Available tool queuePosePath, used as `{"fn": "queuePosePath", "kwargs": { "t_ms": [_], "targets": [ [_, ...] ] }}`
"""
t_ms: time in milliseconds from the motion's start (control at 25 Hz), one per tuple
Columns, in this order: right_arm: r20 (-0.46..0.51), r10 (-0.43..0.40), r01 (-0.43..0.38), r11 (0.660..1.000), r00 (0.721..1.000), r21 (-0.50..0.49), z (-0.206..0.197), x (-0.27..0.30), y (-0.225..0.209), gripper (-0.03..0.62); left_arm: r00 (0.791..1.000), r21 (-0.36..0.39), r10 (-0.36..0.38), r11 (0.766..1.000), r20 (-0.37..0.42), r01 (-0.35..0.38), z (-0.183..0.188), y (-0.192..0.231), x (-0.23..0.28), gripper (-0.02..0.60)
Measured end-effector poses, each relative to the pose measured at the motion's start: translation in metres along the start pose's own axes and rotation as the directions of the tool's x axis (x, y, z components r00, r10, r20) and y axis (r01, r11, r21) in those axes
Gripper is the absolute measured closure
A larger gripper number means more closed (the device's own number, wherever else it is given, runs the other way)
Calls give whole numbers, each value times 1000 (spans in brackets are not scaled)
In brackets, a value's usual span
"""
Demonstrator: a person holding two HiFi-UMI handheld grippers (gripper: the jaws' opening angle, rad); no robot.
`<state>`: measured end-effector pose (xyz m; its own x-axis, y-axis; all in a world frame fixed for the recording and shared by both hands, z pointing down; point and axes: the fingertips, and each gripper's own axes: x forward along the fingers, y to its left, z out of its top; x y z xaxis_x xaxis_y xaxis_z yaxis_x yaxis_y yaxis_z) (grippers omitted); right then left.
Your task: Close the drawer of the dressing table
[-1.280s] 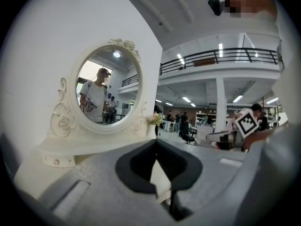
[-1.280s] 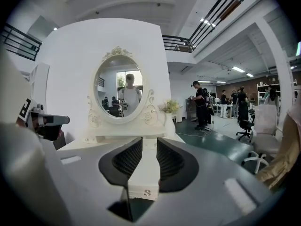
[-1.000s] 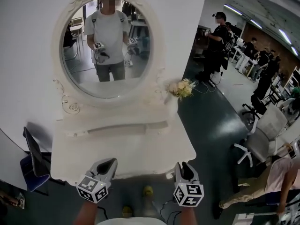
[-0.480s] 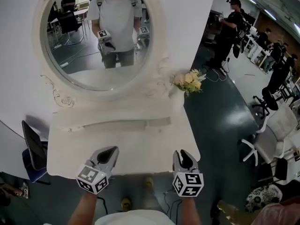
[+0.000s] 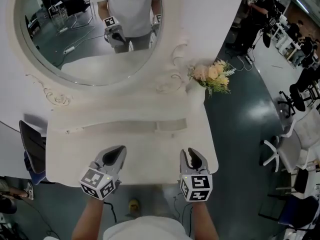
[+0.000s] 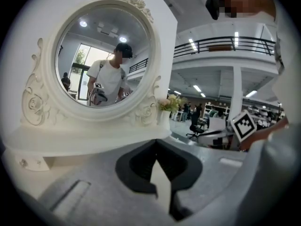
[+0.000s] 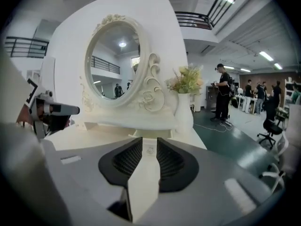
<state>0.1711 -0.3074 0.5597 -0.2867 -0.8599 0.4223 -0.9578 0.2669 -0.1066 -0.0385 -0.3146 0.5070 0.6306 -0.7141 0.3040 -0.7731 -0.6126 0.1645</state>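
Closer now: over the last second the view has dipped and pushed in, the mirror [image 5: 85,29] has slid up until its top is cut off, and both grippers have come forward over the near edge of the dressing table [image 5: 70,154]. Left gripper [image 5: 118,153] has its tips pinched together on nothing. Right gripper [image 5: 192,156] shows a narrow slot between its pads, also empty.

And the drawer [image 5: 171,125]? It's up on the low shelf under the mirror, at the right-hand end, near the flowers [image 5: 214,75]. Its front sits proud of the shelf line, so I read it as part-way out. In the right gripper view it lines up straight ahead between the jaws, well apart from them.

So I'd say none of the closing is done: both tools are clear of the drawer, and the reach and the push are all still left.

Writing? None I can read, only black-and-white square patterns on the marker cubes [image 5: 196,188]. No brand or label shows on the table.
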Motion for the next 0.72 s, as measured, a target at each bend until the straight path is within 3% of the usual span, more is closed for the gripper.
{"fn": "queuePosePath", "kwargs": {
  "t_ms": [80,240,720],
  "targets": [
    [-18,17,-18,1000,1000,-8,-6,15,1,514,1000,-12,4,1000,-19,-4,-9,5,13,583],
    [-44,49,-45,996,998,70,-21,43,-4,514,999,-35,4,999,-51,-6,-27,10,36,583],
    [-111,75,-67,995,991,73,-53,95,-14,514,995,-78,25,996,-99,-32,-60,28,76,583]
  ]
}}
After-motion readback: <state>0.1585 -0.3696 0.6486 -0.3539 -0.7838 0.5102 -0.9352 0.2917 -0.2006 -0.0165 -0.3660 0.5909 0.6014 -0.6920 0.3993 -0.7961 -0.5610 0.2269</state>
